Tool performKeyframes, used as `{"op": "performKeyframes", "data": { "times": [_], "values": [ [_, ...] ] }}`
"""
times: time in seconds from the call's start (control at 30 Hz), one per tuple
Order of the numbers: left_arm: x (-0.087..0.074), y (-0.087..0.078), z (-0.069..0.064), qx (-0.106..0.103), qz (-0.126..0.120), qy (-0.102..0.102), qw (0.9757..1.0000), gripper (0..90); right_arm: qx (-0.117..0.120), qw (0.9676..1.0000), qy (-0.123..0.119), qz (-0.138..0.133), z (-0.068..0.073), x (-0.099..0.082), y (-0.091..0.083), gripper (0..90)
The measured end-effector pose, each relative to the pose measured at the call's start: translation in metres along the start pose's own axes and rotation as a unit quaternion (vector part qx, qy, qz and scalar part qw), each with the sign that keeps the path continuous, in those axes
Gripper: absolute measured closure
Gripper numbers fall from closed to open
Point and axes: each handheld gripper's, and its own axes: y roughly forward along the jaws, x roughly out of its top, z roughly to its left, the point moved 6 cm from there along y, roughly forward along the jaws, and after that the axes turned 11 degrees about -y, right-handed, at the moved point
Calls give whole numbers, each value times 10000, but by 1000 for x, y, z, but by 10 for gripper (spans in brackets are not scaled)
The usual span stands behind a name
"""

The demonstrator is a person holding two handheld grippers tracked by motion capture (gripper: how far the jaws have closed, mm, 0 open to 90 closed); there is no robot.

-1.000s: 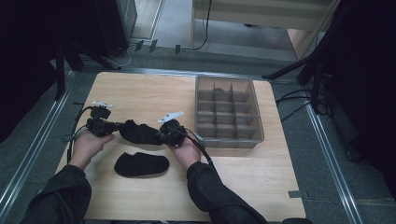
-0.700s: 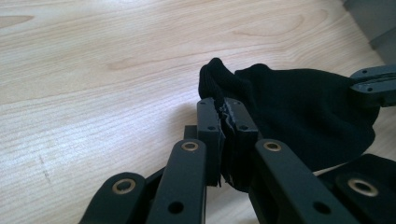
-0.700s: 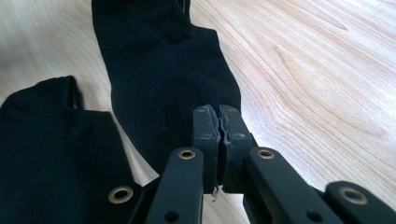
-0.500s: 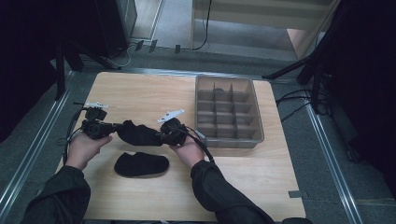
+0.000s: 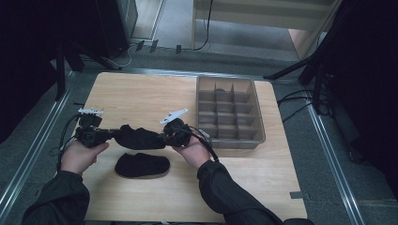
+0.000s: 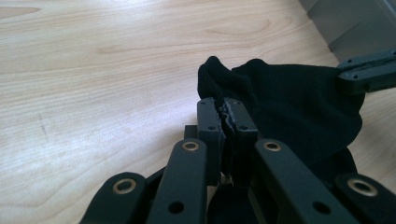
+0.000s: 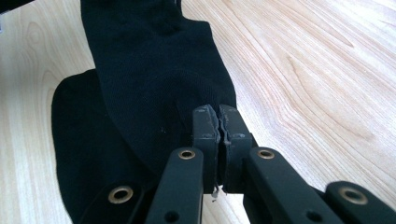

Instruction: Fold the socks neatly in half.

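Both hands low over the light wooden table (image 5: 141, 93), forearms in from the near edge, grippers pointing at each other. Left gripper (image 5: 109, 136) in the left hand (image 5: 82, 157), jaws pinched tight on one end of the black knit ankle sock (image 5: 141, 138). Right gripper (image 5: 164, 138) in the right hand (image 5: 193, 152), jaws clamped on the other end. Sock hangs stretched btw the two, clear of the table top, slight sag in the middle, fabric bunched at each pinch.

Left gripper view: pads (image 6: 211, 119) closed on a fold of the sock (image 6: 299, 107), the other gripper's jaw at the far side.

Second black sock (image 5: 142, 165) lies flat on the table, just under and nearer the front edge than the held one, not touching it afaict. Grey plastic divided tray (image 5: 257, 119) sits on the table's right side, beside the right hand. No obstruction btw grippers.
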Motion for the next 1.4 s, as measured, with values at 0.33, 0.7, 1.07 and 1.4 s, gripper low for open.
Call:
{"op": "performKeyframes", "data": {
  "times": [0.33, 0.7, 1.07, 1.4],
  "values": [
    [-21, -12, -9, 5, 7, 47, 10000, 857, 53, 9999, -100, 69, 5, -5, -10, 871],
    [-47, -20, -17, 40, 40, 42, 10000, 854, 203, 9994, -290, 28, 25, -10, -25, 870],
    [-67, -15, -20, 128, 230, 49, 9996, 851, 381, 9987, -311, 138, 41, -31, -22, 868],
    [-77, -3, -10, 314, 431, 102, 9985, 836, 363, 9984, -331, 294, 41, -41, -4, 864]
  ]
}}
